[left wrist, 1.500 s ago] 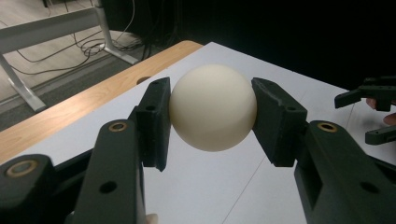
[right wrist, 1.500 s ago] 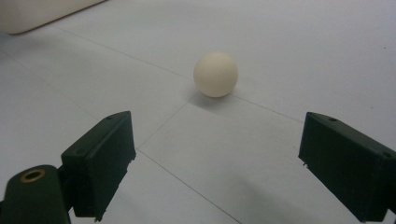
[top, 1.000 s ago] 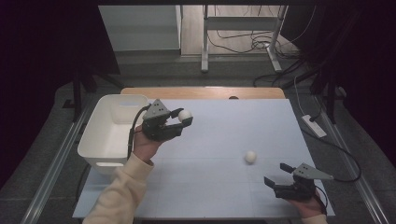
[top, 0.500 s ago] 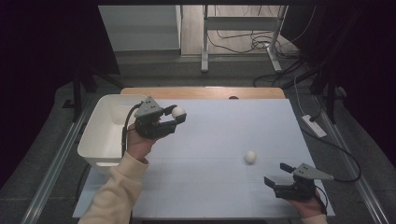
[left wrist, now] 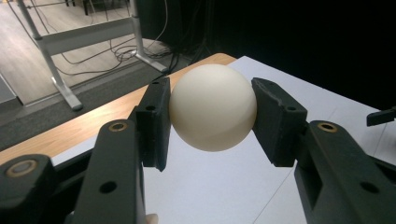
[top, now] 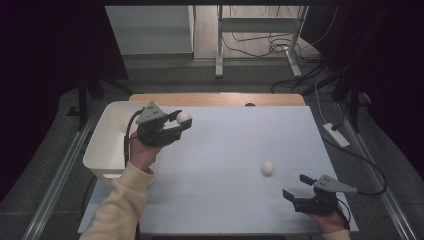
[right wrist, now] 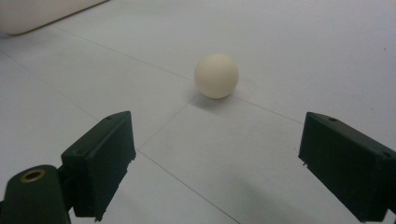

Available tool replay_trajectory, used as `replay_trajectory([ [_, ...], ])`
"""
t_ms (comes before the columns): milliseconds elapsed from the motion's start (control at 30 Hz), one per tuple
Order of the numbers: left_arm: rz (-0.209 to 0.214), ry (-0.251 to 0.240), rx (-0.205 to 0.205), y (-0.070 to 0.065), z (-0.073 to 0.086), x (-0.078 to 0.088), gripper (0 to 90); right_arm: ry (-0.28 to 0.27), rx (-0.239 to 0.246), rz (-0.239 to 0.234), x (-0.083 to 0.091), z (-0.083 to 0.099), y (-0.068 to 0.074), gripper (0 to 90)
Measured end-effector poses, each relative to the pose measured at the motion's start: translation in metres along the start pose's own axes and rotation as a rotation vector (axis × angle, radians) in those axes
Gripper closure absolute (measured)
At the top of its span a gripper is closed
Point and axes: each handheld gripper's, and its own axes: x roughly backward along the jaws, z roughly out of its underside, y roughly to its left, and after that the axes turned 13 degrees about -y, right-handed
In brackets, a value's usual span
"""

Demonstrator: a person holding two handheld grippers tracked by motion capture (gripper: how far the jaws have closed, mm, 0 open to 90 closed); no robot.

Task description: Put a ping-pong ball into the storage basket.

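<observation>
- left gripper (top: 181,126) is clamped on a white ball (top: 183,118), up off the table (top: 225,145) next to the white bin (top: 107,145)
- right gripper (top: 296,194) sits with jaws wide apart, second ball (top: 268,168) lying loose on the table just ahead of it

white bin (top: 107,145) partly hidden by left gripper (top: 172,131), right hand (top: 327,224) cut off at bottom edge

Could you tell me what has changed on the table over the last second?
The left gripper, shut on a white ball, has drifted slightly left toward the white bin. The right gripper stayed open and still, and the second ball stayed on the table.
</observation>
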Motion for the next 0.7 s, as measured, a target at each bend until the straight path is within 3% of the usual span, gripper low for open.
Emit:
replay_trajectory([
  [700,-0.060,0.014,0.008,0.015,0.003,0.008,50.6,-0.004,0.002,-0.003,0.000,-0.001,0.000,10.5],
])
